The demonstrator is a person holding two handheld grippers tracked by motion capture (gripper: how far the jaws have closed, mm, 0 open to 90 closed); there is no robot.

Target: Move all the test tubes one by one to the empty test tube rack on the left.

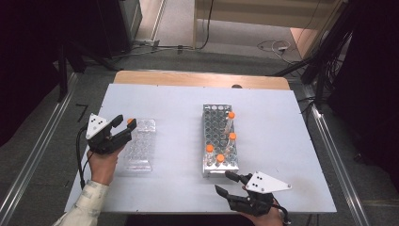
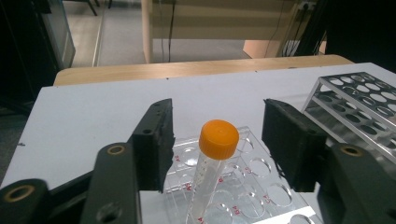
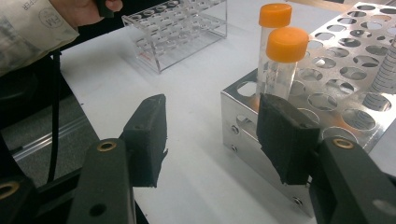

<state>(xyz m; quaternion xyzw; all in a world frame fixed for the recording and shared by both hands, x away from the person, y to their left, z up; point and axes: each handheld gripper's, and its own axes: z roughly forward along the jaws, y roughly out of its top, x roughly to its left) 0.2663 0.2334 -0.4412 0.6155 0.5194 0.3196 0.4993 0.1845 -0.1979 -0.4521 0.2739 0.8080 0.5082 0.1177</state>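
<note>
A clear tube with an orange cap [image 2: 218,140] stands upright in a clear plastic rack [image 2: 261,186] on the white table. My left gripper [image 2: 219,135] is open around that tube; neither pad touches it. From above, the left gripper [image 1: 126,121] sits at the clear rack's [image 1: 139,146] far left corner, with the orange cap [image 1: 130,121] between its jaws. A metal rack [image 1: 214,117] in the middle holds several orange-capped tubes [image 1: 232,136]. My right gripper [image 1: 224,181] is open and empty just in front of the metal rack's [image 3: 336,88] near corner, where two capped tubes [image 3: 286,46] stand.
The white table top [image 1: 179,108] lies on a wooden board whose far edge shows. Cables trail over the floor beyond it. A hand and pale sleeve [image 3: 32,28] hold the left gripper beside the clear rack [image 3: 182,32].
</note>
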